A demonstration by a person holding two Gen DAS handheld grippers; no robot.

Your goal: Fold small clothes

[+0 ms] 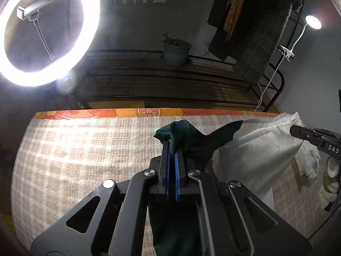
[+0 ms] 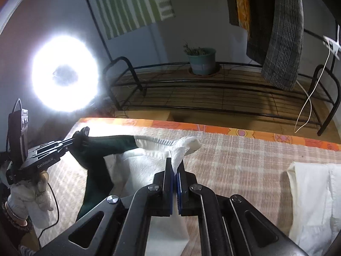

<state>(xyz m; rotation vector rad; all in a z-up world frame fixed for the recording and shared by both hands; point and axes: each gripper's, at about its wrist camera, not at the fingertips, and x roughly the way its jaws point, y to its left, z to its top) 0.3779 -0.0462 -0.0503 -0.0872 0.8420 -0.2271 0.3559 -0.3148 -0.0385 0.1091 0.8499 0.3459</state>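
Note:
A small garment, white (image 1: 255,151) with dark green parts (image 1: 191,136), hangs stretched between both grippers above the checked cloth on the table (image 1: 85,149). My left gripper (image 1: 172,144) is shut on its dark green corner. My right gripper (image 2: 175,162) is shut on its white corner (image 2: 185,147). In the right wrist view the left gripper (image 2: 82,136) shows at the far left, holding the green part (image 2: 110,143). In the left wrist view the right gripper (image 1: 298,131) shows at the right edge.
A folded white garment (image 2: 313,200) lies on the table at the right. A bright ring light (image 1: 49,32) stands at the left. Behind the table's orange edge (image 1: 149,112) are a black wire rack (image 2: 213,89), a potted plant (image 2: 201,60) and hanging clothes (image 2: 283,32).

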